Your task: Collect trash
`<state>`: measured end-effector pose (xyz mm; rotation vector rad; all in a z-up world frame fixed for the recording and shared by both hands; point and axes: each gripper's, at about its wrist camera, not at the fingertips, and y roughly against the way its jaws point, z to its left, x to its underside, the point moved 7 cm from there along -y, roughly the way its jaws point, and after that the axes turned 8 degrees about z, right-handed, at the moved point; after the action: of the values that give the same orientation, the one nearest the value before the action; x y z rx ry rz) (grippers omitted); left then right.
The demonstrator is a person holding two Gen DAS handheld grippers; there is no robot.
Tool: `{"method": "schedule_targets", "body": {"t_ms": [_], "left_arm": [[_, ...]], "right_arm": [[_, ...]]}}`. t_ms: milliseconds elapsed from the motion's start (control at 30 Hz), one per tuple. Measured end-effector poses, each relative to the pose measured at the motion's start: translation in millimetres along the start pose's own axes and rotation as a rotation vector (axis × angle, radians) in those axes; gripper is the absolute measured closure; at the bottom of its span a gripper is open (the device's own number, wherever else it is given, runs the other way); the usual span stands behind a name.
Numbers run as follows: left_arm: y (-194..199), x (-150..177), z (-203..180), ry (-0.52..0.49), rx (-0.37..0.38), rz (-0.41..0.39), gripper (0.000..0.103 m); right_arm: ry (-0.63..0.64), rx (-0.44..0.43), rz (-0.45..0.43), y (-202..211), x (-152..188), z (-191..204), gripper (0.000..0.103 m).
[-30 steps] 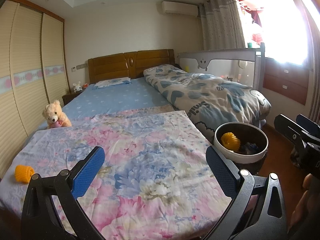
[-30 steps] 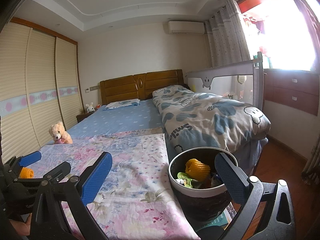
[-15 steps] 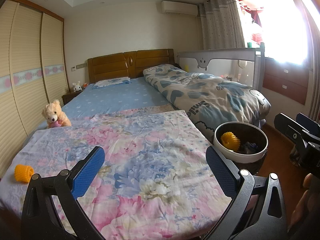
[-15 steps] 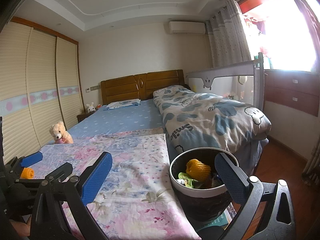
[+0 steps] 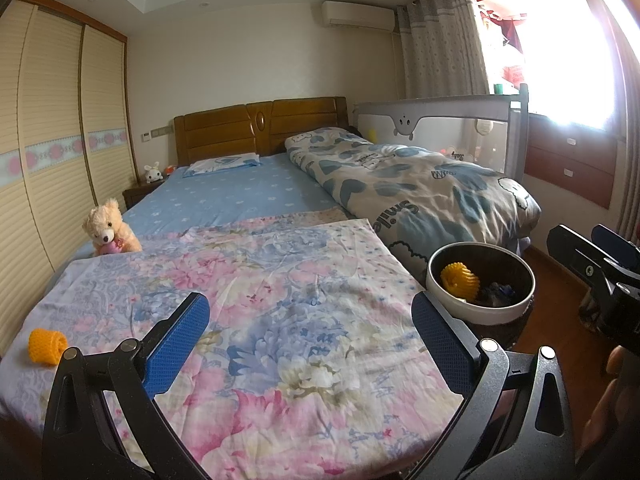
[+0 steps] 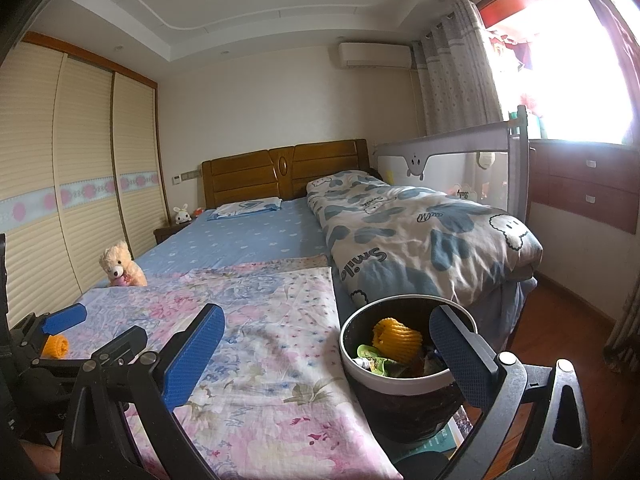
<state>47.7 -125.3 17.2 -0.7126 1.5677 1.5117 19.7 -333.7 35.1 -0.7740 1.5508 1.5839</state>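
An orange foam-net piece (image 5: pixel 47 346) lies on the floral sheet (image 5: pixel 280 320) at the near left; it also shows in the right wrist view (image 6: pixel 56 346). A round trash bin (image 5: pixel 480 312) with a white rim stands off the bed's right corner, holding another orange net (image 5: pixel 460 282) and other scraps; the bin (image 6: pixel 400 396) and its orange net (image 6: pixel 396 340) show in the right wrist view. My left gripper (image 5: pixel 310 340) is open and empty above the sheet. My right gripper (image 6: pixel 326 350) is open and empty, its right finger over the bin.
A teddy bear (image 5: pixel 108 228) sits at the bed's left edge. A folded blue-patterned duvet (image 5: pixel 408 188) lies on the right half. A bed rail (image 5: pixel 440 128), wooden headboard (image 5: pixel 260 128), wardrobe (image 5: pixel 52 160) and a wooden floor (image 5: pixel 560 288) surround the bed.
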Motion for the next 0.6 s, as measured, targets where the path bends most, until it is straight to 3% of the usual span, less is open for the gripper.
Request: {"method": "schedule_targets", "body": {"t_ms": [600], "left_arm": [[-3.4,4.4,-1.8,-0.005,0.007,0.011,0.0]], "right_arm": [[-0.002,-0.002,0.005,-1.5,0.8,2.7,0.0]]}}
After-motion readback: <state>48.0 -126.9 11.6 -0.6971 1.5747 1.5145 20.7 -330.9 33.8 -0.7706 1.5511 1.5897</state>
